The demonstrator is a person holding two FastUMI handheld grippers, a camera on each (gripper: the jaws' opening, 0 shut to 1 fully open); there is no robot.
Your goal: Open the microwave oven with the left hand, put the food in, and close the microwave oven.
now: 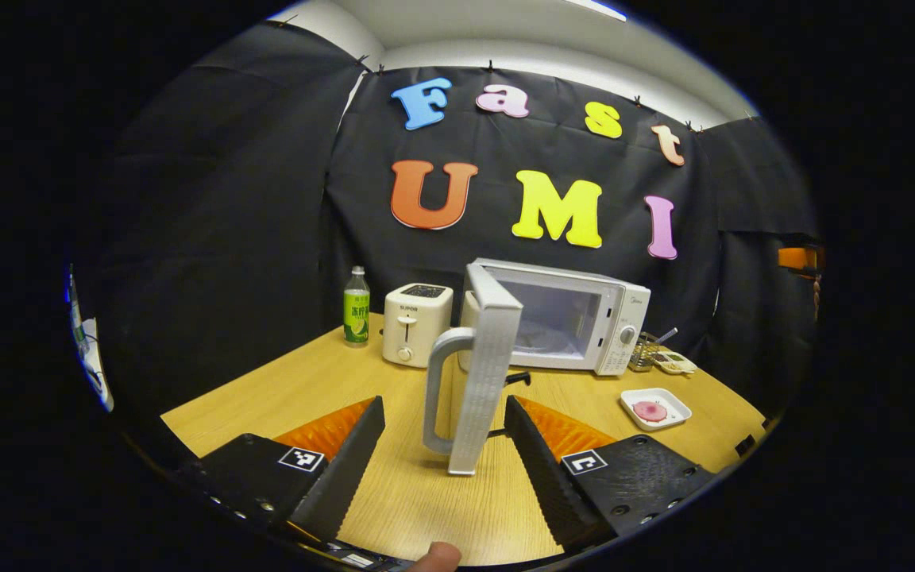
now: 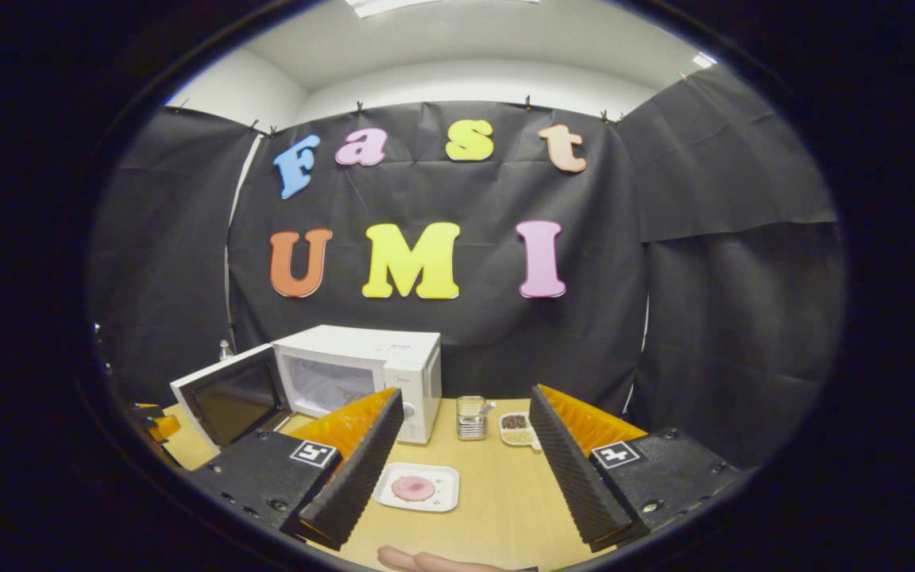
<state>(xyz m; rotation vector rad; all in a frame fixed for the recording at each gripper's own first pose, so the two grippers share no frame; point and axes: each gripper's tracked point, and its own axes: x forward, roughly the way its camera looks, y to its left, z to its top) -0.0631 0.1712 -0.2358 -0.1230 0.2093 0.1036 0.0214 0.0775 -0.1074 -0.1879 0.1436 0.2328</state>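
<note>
- Standing at the back of the pale wooden table (image 1: 283,389): boxy white microwave oven (image 1: 577,318), door (image 1: 485,365) swinging wide open.
- Lying in front of that oven: pink food slice (image 2: 413,488) on square white plate (image 2: 442,475).
- Spreading apart, gripping nothing: left gripper (image 1: 443,469), right gripper (image 2: 461,477).

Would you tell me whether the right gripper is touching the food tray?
Apart. In the right gripper view the tray lies on the table between the open fingers, wood showing around it.

Each hand-held gripper, left (image 1: 443,445) and right (image 2: 465,457), has ridged, wedge-shaped jaws. Black bodies behind carry small square black-and-white markers and round screws. A bare fingertip (image 1: 435,555) shows below.
</note>
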